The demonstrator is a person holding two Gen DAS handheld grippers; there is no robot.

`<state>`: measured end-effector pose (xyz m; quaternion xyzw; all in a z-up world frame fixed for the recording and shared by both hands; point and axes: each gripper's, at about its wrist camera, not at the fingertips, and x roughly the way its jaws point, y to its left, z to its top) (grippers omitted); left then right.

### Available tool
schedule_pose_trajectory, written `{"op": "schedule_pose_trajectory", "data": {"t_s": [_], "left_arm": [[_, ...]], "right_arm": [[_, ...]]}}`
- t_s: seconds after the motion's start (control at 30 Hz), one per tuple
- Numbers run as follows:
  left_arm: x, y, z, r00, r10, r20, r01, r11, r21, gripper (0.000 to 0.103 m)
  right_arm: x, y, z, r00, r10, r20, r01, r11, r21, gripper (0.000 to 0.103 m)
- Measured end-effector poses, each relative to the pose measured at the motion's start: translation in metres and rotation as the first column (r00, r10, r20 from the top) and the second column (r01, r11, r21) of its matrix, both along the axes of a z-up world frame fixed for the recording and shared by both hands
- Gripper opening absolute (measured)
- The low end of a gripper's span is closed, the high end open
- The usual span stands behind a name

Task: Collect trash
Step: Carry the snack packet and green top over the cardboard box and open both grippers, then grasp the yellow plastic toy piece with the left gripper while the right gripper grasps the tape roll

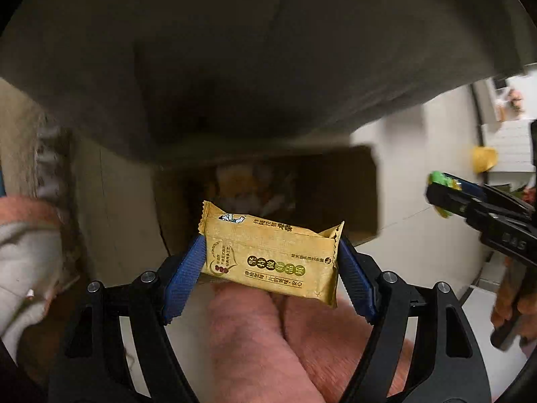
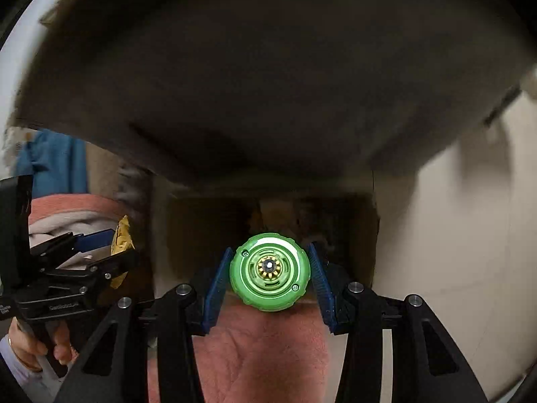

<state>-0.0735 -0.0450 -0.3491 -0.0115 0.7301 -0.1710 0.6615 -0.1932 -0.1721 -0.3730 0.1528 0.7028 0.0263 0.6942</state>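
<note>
The left gripper (image 1: 270, 262) grasps a yellow snack wrapper (image 1: 272, 257); the right gripper (image 2: 270, 273) grasps a green round toy (image 2: 270, 272). Both hang above an open cardboard box (image 1: 362, 194). Next, likely release each inside.

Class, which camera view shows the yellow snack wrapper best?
The left wrist view: the yellow snack wrapper sits centred between the left gripper pads, print facing the camera. The right wrist view shows only a yellow edge of it at far left.
</note>
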Motion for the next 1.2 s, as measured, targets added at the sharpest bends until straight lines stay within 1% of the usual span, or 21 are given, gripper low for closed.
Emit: {"op": "schedule_pose_trajectory", "data": {"t_s": [0.03, 0.07, 0.1, 0.13, 0.2, 0.27, 0.3, 0.37, 0.43, 0.53, 0.63, 0.73, 0.83, 0.9, 0.97, 1.0, 1.03, 1.07, 1.1, 1.17, 1.2], "left_arm": [[0.000, -0.001, -0.017, 1.000, 0.000, -0.023, 0.000, 1.000, 0.022, 0.077], [-0.002, -0.002, -0.037, 0.999, -0.004, -0.052, 0.007, 0.998, 0.058, 0.077], [-0.003, -0.003, -0.056, 0.997, -0.007, -0.075, 0.014, 0.996, 0.091, 0.078], [-0.004, -0.003, -0.078, 0.994, -0.011, -0.107, 0.026, 0.991, 0.134, 0.081], [-0.004, -0.001, -0.103, 0.989, -0.009, -0.148, 0.037, 0.982, 0.184, 0.081], [-0.002, 0.001, -0.114, 0.987, 0.001, -0.160, 0.032, 0.979, 0.200, 0.082], [-0.001, 0.002, -0.114, 0.987, 0.002, -0.160, 0.031, 0.978, 0.205, 0.082], [0.003, -0.002, -0.111, 0.987, 0.006, -0.160, 0.028, 0.978, 0.205, 0.087], [0.006, -0.002, -0.107, 0.987, 0.008, -0.159, 0.025, 0.979, 0.204, 0.087], [0.011, 0.000, -0.100, 0.990, 0.014, -0.144, 0.015, 0.980, 0.201, 0.087], [0.014, 0.002, -0.084, 0.990, 0.031, -0.136, -0.005, 0.983, 0.184, 0.087], [0.017, 0.004, -0.056, 0.993, 0.040, -0.108, -0.021, 0.984, 0.177, 0.087], [0.017, 0.012, -0.016, 0.996, 0.055, -0.070, -0.043, 0.985, 0.164, 0.087], [0.017, 0.019, 0.019, 0.997, 0.071, -0.033, -0.066, 0.988, 0.139, 0.087], [0.019, 0.026, 0.067, 0.995, 0.089, 0.036, -0.092, 0.991, 0.097, 0.087], [0.023, 0.029, 0.095, 0.991, 0.095, 0.091, -0.103, 0.991, 0.082, 0.087], [0.028, 0.033, 0.126, 0.981, 0.106, 0.163, -0.119, 0.990, 0.076, 0.087], [0.033, 0.036, 0.145, 0.970, 0.115, 0.214, -0.132, 0.989, 0.068, 0.087], [0.040, 0.038, 0.167, 0.953, 0.127, 0.275, -0.150, 0.987, 0.064, 0.087], [0.064, 0.044, 0.214, 0.895, 0.155, 0.419, -0.195, 0.979, 0.053, 0.087], [0.076, 0.045, 0.229, 0.869, 0.161, 0.468, -0.207, 0.977, 0.049, 0.087]], "right_arm": [[-0.002, -0.002, -0.017, 1.000, -0.013, -0.022, 0.013, 1.000, 0.001, 0.048], [-0.003, -0.004, -0.038, 0.999, -0.030, -0.046, 0.030, 1.000, 0.003, 0.055], [-0.003, -0.006, -0.051, 0.997, -0.043, -0.070, 0.042, 0.999, -0.022, 0.084], [-0.004, -0.009, -0.065, 0.994, -0.061, -0.086, 0.057, 0.997, -0.049, 0.098], [-0.006, -0.009, -0.080, 0.992, -0.069, -0.109, 0.064, 0.997, -0.052, 0.096], [-0.006, -0.011, -0.085, 0.990, -0.080, -0.117, 0.076, 0.996, -0.040, 0.096], [-0.007, -0.010, -0.085, 0.989, -0.083, -0.121, 0.080, 0.996, -0.035, 0.097], [-0.008, -0.011, -0.084, 0.988, -0.088, -0.128, 0.085, 0.996, -0.023, 0.098], [-0.006, -0.010, -0.084, 0.987, -0.091, -0.130, 0.090, 0.996, -0.018, 0.098], [-0.005, -0.008, -0.073, 0.989, -0.089, -0.120, 0.088, 0.996, -0.008, 0.098], [0.001, -0.009, -0.059, 0.990, -0.085, -0.113, 0.084, 0.996, -0.011, 0.098], [0.004, -0.014, -0.034, 0.990, -0.101, -0.094, 0.102, 0.995, 0.002, 0.098], [0.004, -0.017, 0.004, 0.993, -0.107, -0.059, 0.108, 0.994, 0.023, 0.098], [0.003, -0.019, 0.025, 0.994, -0.106, -0.037, 0.107, 0.994, 0.037, 0.098], [0.001, -0.021, 0.047, 0.995, -0.104, -0.010, 0.104, 0.993, 0.048, 0.098], [0.000, -0.022, 0.058, 0.994, -0.105, 0.005, 0.105, 0.993, 0.053, 0.098], [-0.002, -0.023, 0.068, 0.994, -0.111, 0.021, 0.109, 0.992, 0.059, 0.098], [-0.003, -0.024, 0.075, 0.993, -0.117, 0.031, 0.115, 0.991, 0.067, 0.098], [-0.005, -0.025, 0.083, 0.991, -0.127, 0.042, 0.124, 0.989, 0.080, 0.098], [-0.009, -0.026, 0.098, 0.987, -0.148, 0.063, 0.141, 0.984, 0.106, 0.098], [-0.010, -0.027, 0.103, 0.985, -0.155, 0.071, 0.147, 0.983, 0.115, 0.098]]}}
